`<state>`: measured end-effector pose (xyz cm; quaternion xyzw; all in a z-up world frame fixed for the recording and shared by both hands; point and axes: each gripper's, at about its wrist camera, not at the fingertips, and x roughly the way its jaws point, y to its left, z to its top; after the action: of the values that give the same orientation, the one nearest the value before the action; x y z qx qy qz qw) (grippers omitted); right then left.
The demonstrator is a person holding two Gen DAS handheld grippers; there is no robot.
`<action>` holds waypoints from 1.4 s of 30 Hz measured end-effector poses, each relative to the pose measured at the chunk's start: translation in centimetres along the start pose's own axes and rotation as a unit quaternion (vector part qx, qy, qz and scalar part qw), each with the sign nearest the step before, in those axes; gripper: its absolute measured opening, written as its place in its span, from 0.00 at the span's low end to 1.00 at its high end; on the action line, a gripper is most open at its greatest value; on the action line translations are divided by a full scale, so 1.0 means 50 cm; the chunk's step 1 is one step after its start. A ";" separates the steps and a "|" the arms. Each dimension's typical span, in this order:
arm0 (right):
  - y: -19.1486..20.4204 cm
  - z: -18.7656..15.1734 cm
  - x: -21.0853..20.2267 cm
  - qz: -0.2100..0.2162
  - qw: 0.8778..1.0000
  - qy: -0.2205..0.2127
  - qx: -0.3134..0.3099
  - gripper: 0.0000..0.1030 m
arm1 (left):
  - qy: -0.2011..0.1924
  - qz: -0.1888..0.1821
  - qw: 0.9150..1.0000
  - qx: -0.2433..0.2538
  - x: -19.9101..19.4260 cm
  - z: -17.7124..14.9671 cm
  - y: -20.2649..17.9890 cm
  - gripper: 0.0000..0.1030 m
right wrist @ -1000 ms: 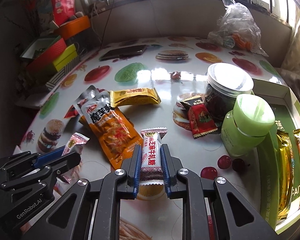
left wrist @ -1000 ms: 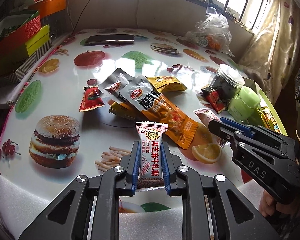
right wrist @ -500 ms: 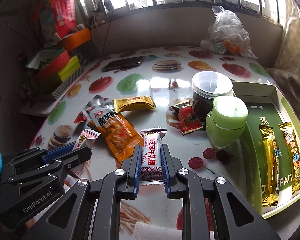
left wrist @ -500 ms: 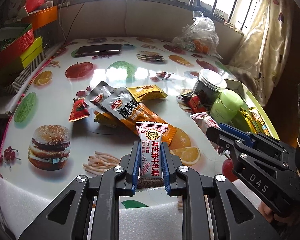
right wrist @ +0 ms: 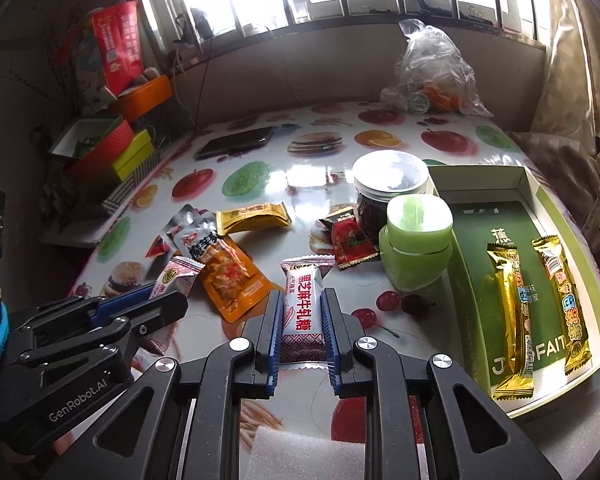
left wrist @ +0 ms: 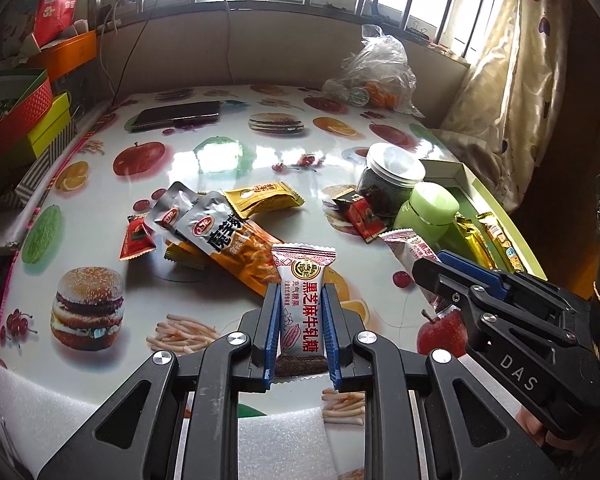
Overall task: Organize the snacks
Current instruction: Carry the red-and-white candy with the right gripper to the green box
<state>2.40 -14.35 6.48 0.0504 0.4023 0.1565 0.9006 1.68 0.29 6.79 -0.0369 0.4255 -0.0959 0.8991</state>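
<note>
The left gripper [left wrist: 300,330] has its blue fingers [left wrist: 271,332] closed on a white nougat bar [left wrist: 302,312], pinched across its narrow sides at the lower half, clear of the tabletop [left wrist: 204,168]. The right gripper [right wrist: 301,330] grips a second nougat bar [right wrist: 302,308] the same way. Both wrappers read 黑芝麻牛轧糖 in red. These bars look light and fairly stiff inside a slick, crinkly film — the side pinch at mid-body suits them, since the crimped ends would fold.

Beyond the fingers lies the loose heap: an orange pouch [right wrist: 230,276] with 魔芋爽 on its grey top, a yellow packet [right wrist: 254,216] and a red sachet [right wrist: 350,242], all soft and flat, best taken by an edge. A dark jar [right wrist: 388,188] and a green tub [right wrist: 416,240] stand just beside the green box [right wrist: 480,220], which holds two gold bars [right wrist: 512,316] and shows "FAIT". "GenRobot.AI" and "DAS" mark the gripper bodies.
</note>
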 end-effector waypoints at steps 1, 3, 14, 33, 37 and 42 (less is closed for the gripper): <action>-0.002 0.000 -0.003 0.000 1.000 -0.001 0.001 0.18 | -0.001 -0.001 1.000 0.002 -0.001 0.002 -0.003 0.20; -0.008 0.001 -0.011 -0.003 1.000 -0.004 0.004 0.18 | -0.005 -0.004 1.000 0.006 -0.005 0.008 -0.012 0.20; -0.052 0.006 -0.060 -0.018 0.999 -0.027 0.027 0.18 | -0.013 -0.028 0.999 0.030 -0.007 0.041 -0.067 0.20; -0.188 -0.005 -0.137 -0.079 0.992 -0.055 0.083 0.18 | -0.013 -0.087 0.993 0.085 0.022 0.100 -0.210 0.20; -0.219 -0.008 -0.146 -0.090 0.990 -0.056 0.095 0.18 | -0.010 -0.101 0.990 0.096 0.031 0.111 -0.245 0.20; -0.255 -0.011 -0.155 -0.102 0.987 -0.059 0.109 0.18 | -0.001 -0.118 0.988 0.101 0.052 0.127 -0.282 0.20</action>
<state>0.18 -28.92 8.85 0.1161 0.3661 0.0164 0.9232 6.20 -14.16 10.95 0.0041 0.4051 -0.2443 0.8810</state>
